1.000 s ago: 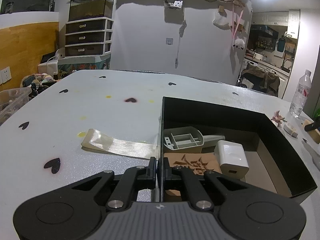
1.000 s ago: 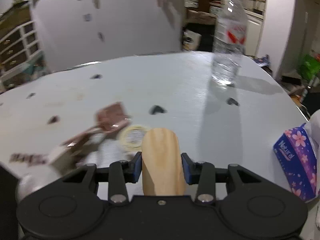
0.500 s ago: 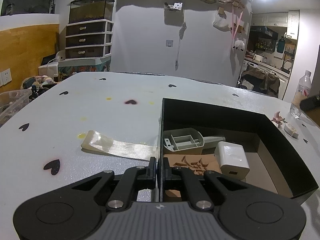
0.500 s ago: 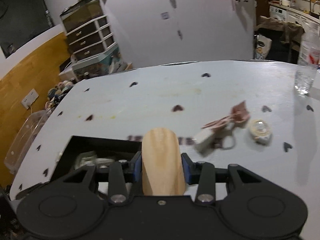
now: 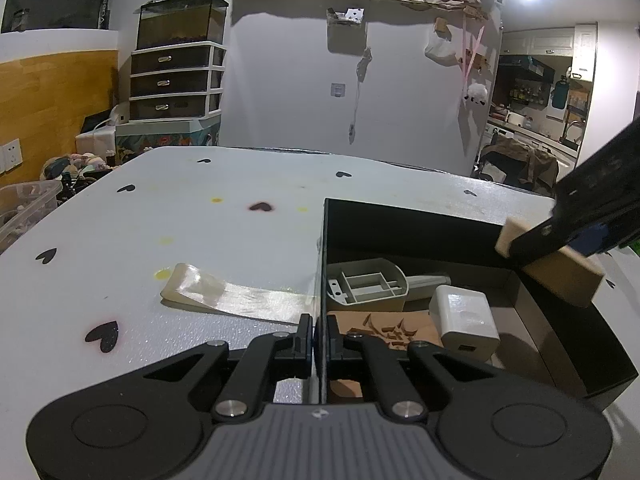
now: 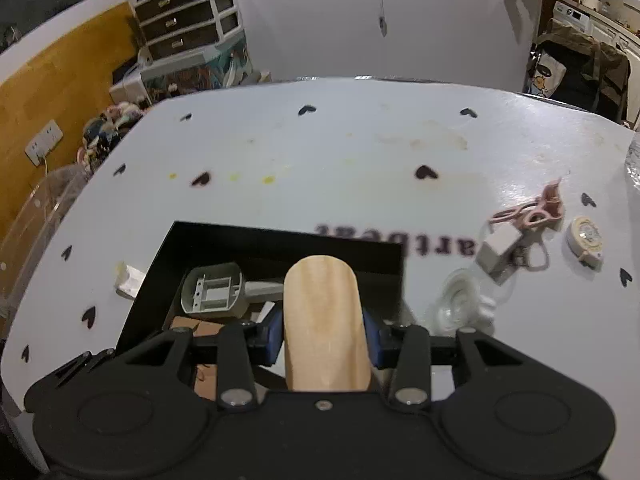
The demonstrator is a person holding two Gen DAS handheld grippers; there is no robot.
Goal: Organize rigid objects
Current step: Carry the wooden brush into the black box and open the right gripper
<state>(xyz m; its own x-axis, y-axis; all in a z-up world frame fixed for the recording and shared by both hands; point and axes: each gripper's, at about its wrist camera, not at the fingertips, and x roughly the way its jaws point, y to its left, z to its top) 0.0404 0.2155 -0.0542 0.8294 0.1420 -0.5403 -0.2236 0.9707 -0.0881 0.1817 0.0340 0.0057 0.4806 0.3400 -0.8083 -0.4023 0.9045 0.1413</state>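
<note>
Nearest, my left claw (image 5: 316, 334): jaws pinched together on the left wall of the black box (image 5: 420, 232), one finger outside, one inside.
My right claw (image 6: 322, 330): clamped on the wooden block (image 6: 324, 320), which hangs over the box's right part, above the rim.
Box contents: brown card (image 5: 384, 326) closest to me, white charger cube (image 5: 464, 322) beside it, grey scoop (image 5: 366, 286) behind, near the left wall.
Open room in box: bare floor along the right wall, under the block.
Left of box: strip of shiny ribbon (image 5: 236, 298) on the table (image 5: 200, 216), its end touching the box's wall; open tabletop beyond it.
Right of box: clear suction cup (image 6: 460, 304), small grey box (image 6: 500, 250), pink scissors (image 6: 532, 212), tape roll (image 6: 586, 238), all apart from the rim.
Far edge: table ends before the white wall.
</note>
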